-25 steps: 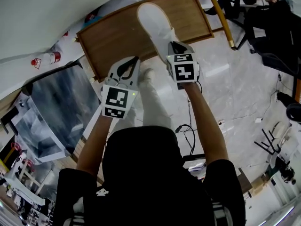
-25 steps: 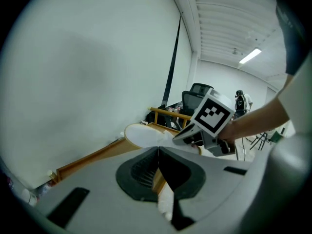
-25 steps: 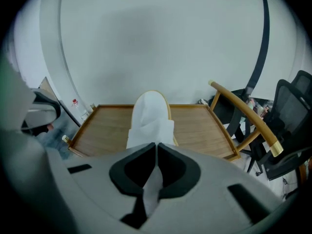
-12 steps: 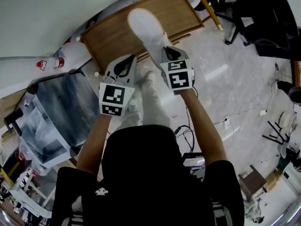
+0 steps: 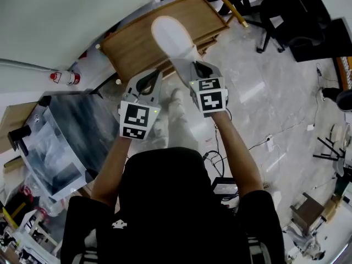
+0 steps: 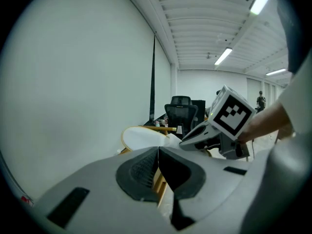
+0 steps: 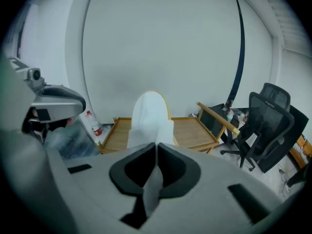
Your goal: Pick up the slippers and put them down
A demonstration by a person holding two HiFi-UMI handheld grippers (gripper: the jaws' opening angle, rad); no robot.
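Since a second ago both claws have come up and away from the person's body, carrying the slipper [image 5: 171, 44] with them; in the head view its toe now sits close to the far edge of the wooden surface [image 5: 135, 48], where before it lay well inside that edge

The right claw [image 5: 199, 69] is pinching the slipper. In the right gripper view its two dark pads are pressed together on a thin white fold at the slipper's near end [image 7: 156, 147], and the rest of the slipper [image 7: 148, 116] stands up and away from the jaws, pale sole showing, rounded toe uppermost. The slipper is held in the air, clear of the wooden surface [image 7: 192, 130], and is seen against its middle

The left claw [image 5: 157, 73] rides just beside the right one, at the same level, not touching the slipper. In the left gripper view its pads [image 6: 158, 152] are pressed together with nothing between the tips; the slipper [image 6: 141, 138] and the right claw's marker cube [image 6: 234, 113] show beyond them

The wooden surface has a raised rim and stands low on the pale marble floor [image 5: 275, 92], near a white wall. A red-capped bottle [image 5: 65, 77] lies off its left end. A black office chair [image 7: 270, 126] stands past its right end
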